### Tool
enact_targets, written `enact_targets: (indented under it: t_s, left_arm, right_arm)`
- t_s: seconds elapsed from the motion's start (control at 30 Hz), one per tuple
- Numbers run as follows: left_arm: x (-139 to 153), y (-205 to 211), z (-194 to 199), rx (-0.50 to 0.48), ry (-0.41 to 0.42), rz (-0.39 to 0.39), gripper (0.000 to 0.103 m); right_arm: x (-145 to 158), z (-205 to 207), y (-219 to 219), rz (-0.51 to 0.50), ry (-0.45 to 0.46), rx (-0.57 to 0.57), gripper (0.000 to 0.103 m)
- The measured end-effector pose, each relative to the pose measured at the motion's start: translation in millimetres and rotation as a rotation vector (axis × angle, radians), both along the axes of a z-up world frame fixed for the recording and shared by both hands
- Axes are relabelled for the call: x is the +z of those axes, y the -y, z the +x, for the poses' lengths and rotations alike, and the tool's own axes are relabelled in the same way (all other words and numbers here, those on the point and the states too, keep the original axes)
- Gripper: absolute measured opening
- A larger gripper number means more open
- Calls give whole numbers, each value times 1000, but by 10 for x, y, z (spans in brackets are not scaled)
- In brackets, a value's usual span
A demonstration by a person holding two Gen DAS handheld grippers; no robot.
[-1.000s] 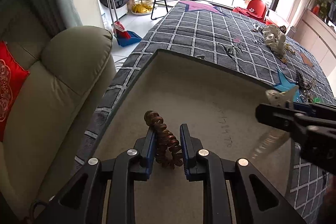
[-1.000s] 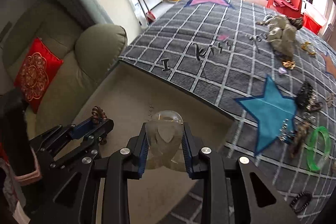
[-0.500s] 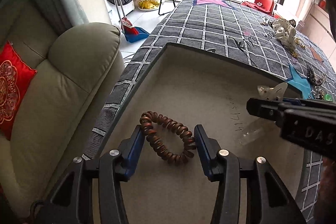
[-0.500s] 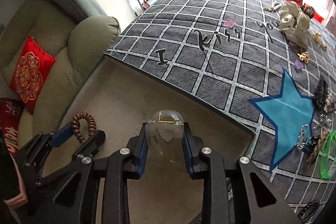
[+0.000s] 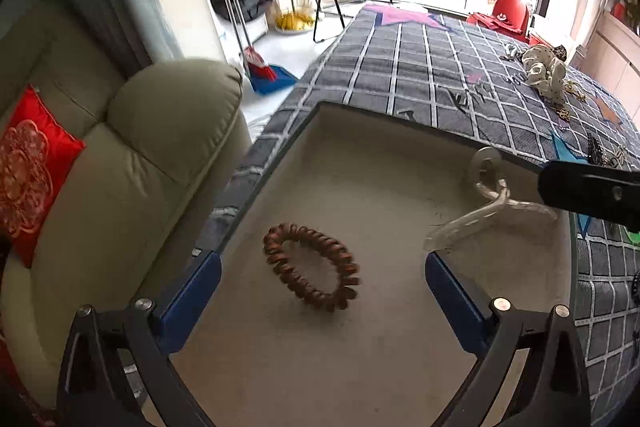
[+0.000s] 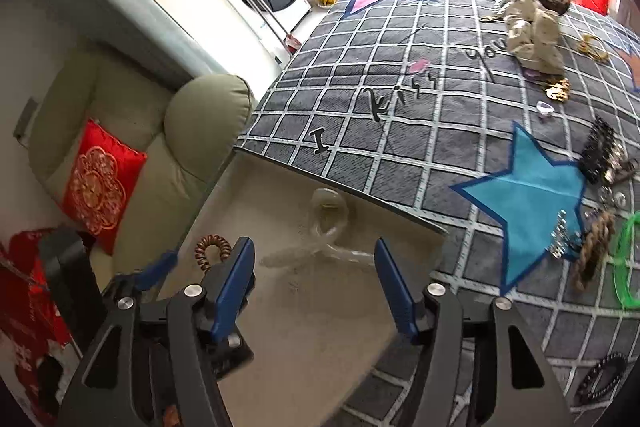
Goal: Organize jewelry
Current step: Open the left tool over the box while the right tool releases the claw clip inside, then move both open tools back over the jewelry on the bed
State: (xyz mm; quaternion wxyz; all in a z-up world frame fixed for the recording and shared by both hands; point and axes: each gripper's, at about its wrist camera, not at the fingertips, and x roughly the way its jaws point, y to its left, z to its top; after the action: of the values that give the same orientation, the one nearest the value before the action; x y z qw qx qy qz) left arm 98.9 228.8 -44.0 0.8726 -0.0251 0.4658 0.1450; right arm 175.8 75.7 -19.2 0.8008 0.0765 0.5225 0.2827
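Observation:
A brown coiled hair tie (image 5: 312,267) lies blurred on the beige floor of the tray (image 5: 304,123), between the wide jaws of my left gripper (image 5: 320,265). Those jaws are opening and the pads do not touch it. A clear plastic hair clip (image 6: 324,227) is motion-blurred just ahead of my right gripper (image 6: 314,251), whose jaws are opening with the pads off it. In the left wrist view the clip (image 5: 484,203) hangs beside a right gripper finger (image 5: 592,191). The right wrist view shows the hair tie (image 6: 212,251) by the left fingers (image 6: 160,267).
The tray (image 6: 332,187) sits on a grey checked bedspread (image 6: 400,75). To the right lie a green bangle (image 6: 626,259), a black hair claw (image 6: 600,151), a braided brown piece (image 6: 592,255) and a black bead bracelet (image 6: 604,377). A beige sofa (image 5: 132,167) stands at left.
Both grippers opened. The hair tie dropped from the left jaws onto the tray floor. The clear clip left the right jaws and is falling toward the tray.

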Motion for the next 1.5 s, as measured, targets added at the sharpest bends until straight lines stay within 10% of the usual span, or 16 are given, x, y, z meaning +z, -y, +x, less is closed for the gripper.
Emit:
enact_targets:
  t_s: [0.77,0.87,1.2,1.5]
  left_arm:
    - [366,305,-413,-56,59,-25,103]
    - [430,429,-498,-75,66,-22,103]
    - [567,947,-683,-161,83,-17,103]
    - [617,1515,-749,-248,87,-25,103]
  right_arm:
    - [46,-554,711,93,-8,-53,86]
    - [43,-663,874,107,11,-77,103]
    - [30,-991,1543,203,54,-195,103]
    - [-64,-1148,2215,81,45,-304,103]
